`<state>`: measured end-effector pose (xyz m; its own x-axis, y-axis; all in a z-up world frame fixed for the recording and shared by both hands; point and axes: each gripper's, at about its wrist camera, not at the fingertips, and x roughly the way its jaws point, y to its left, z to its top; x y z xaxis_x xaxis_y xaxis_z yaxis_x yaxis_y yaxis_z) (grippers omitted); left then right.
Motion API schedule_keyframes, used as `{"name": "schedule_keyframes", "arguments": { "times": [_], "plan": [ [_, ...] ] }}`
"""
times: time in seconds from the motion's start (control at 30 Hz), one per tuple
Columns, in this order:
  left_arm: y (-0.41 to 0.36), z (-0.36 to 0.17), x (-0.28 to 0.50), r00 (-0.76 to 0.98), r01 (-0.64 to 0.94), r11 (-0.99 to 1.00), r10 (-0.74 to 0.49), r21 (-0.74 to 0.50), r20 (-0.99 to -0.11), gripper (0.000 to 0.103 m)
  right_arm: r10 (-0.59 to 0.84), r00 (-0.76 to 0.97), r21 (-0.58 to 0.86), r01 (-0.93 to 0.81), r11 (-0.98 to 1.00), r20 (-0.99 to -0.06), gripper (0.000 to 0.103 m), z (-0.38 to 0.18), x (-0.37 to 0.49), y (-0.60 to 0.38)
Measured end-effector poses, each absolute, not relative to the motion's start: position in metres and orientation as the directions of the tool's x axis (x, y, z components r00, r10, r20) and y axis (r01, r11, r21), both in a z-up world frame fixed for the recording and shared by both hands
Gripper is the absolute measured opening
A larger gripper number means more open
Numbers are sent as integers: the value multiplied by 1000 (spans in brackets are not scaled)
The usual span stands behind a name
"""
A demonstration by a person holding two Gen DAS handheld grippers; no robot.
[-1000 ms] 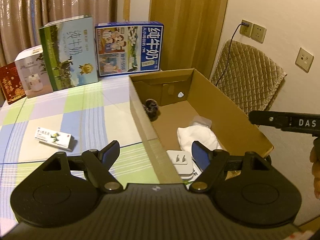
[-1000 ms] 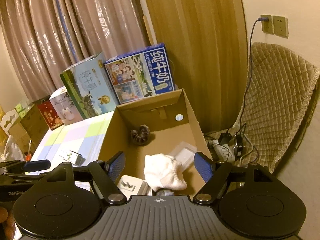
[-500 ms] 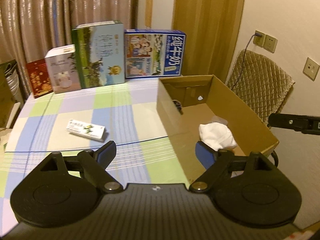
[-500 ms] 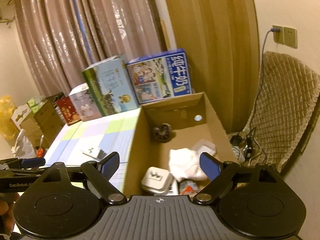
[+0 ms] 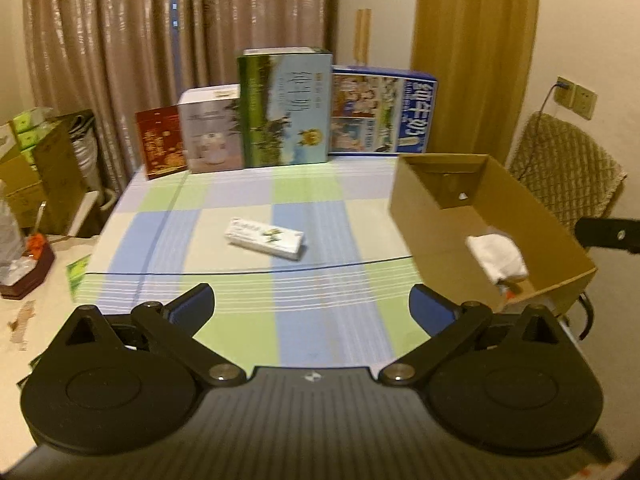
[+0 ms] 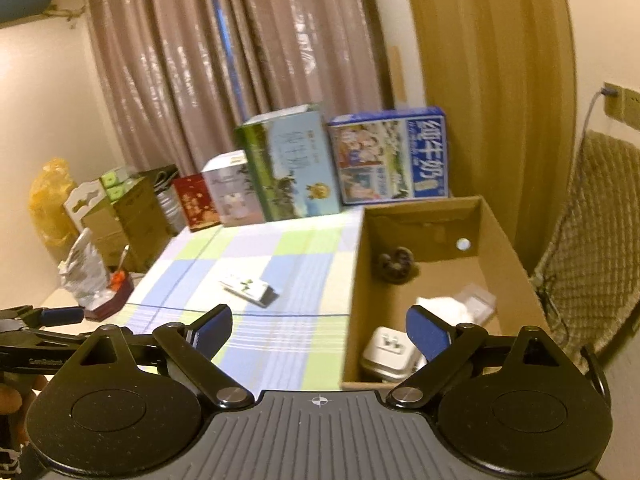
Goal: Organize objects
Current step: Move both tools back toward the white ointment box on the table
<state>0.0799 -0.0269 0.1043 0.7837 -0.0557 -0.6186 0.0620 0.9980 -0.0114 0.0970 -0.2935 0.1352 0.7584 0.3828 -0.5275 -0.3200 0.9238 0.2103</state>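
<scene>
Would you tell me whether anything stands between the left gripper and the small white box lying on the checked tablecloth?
Nothing visible does. The left gripper, its jaws opening with nothing between them, looks across bare tablecloth to the small white box. The cardboard box stands off to the right of that line, apart from the small box.

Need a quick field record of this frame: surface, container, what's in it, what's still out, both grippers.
surface: checked tablecloth
container: open cardboard box, at the cloth's right edge
in box: white cloth; white plug adapter; dark round item; clear plastic piece
still out: small white carton, lying flat mid-cloth
back row: four upright printed boxes
left gripper: jaws opening, nothing between them
right gripper: jaws opening, nothing between them
</scene>
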Motion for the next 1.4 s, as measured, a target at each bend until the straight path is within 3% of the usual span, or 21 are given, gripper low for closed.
{"name": "schedule_keyframes", "arguments": {
  "times": [0.5,1.13,1.4],
  "plan": [
    [30,104,69,780,-16,1000,28,25,-625,102,443,715,191,-409,892,-541,92,123,104,-235],
    [81,30,155,766,-57,997,79,55,-638,101,460,665,104,-502,859,-588,91,32,200,-143],
    [94,-15,214,745,-30,999,51,44,-665,99,430,669,27,-523,852,-606,78,-17,255,-121]
  ]
}}
